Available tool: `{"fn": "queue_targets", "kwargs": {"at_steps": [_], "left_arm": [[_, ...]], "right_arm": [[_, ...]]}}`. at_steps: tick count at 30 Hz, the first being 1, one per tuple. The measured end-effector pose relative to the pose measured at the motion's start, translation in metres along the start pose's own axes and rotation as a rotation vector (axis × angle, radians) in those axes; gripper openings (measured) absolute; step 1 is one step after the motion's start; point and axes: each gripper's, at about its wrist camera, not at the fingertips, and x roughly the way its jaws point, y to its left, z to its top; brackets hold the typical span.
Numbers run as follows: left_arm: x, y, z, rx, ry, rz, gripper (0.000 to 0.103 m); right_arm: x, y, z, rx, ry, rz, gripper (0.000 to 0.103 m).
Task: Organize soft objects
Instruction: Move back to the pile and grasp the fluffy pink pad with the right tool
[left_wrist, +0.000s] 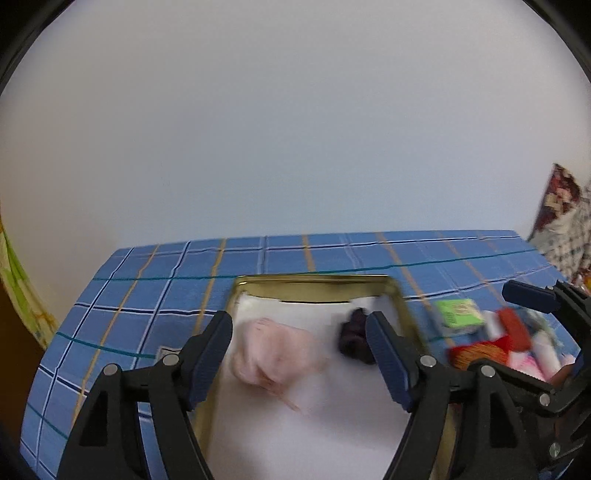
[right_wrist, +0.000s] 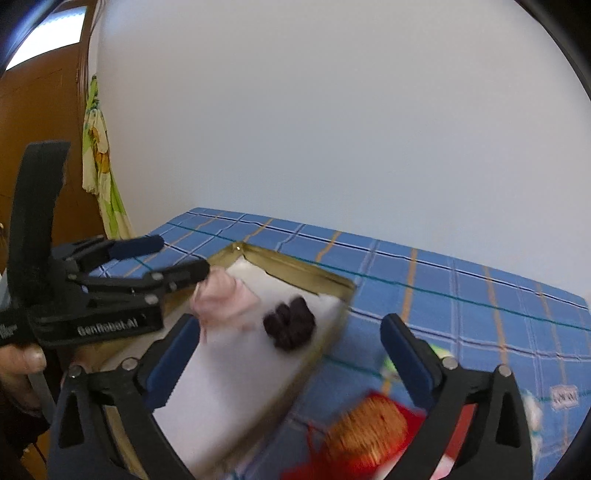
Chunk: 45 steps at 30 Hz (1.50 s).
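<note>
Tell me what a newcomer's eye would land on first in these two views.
First, the gold-rimmed tray in the middle of the blue checked tablecloth, its white floor holding a pale pink soft bundle and, apart from it toward the far right corner, a dark purple one. Next, the bright heap beside the tray's right edge, led by an orange yarn ball. Both the left gripper and the right gripper stand open, holding nothing.

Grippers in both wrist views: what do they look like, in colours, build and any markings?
Both are alike: the left gripper and the right gripper have matte black angular linkage arms with silver round pivot pins, each ending in a dark blue ribbed pad. Seen from the right wrist view, the left gripper's body carries white lettering that seems to read GenRobot.AI and a broad black strap. No cables show.
</note>
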Motion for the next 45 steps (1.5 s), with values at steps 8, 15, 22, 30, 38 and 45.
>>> {"fn": "queue_targets", "kwargs": {"at_steps": [8,15,22,30,38,45], "left_arm": [[-0.047,-0.059,-0.046,0.031,-0.064,-0.116,0.078],[-0.057,-0.121,-0.075,0.103,-0.053,-0.191,0.078],[-0.041,-0.179,-0.094,0.181,0.047,-0.283,0.078],[-0.024,-0.201,-0.099,0.203,0.115,-0.293,0.078],[-0.016,-0.211,-0.102,0.242,0.153,-0.309,0.078],[-0.013,-0.204,-0.102,0.212,0.180,-0.355,0.078]], "right_arm": [[-0.096,-0.038,-0.071,0.101,-0.118,-0.133,0.103],[-0.140,-0.091,-0.129,0.198,-0.130,-0.342,0.103],[-0.131,-0.118,-0.155,0.225,-0.057,-0.378,0.103],[-0.128,-0.127,-0.164,0.239,-0.009,-0.368,0.103],[-0.106,-0.135,-0.165,0.245,0.140,-0.355,0.071],[-0.106,-0.136,-0.168,0.246,0.133,-0.368,0.040]]}}
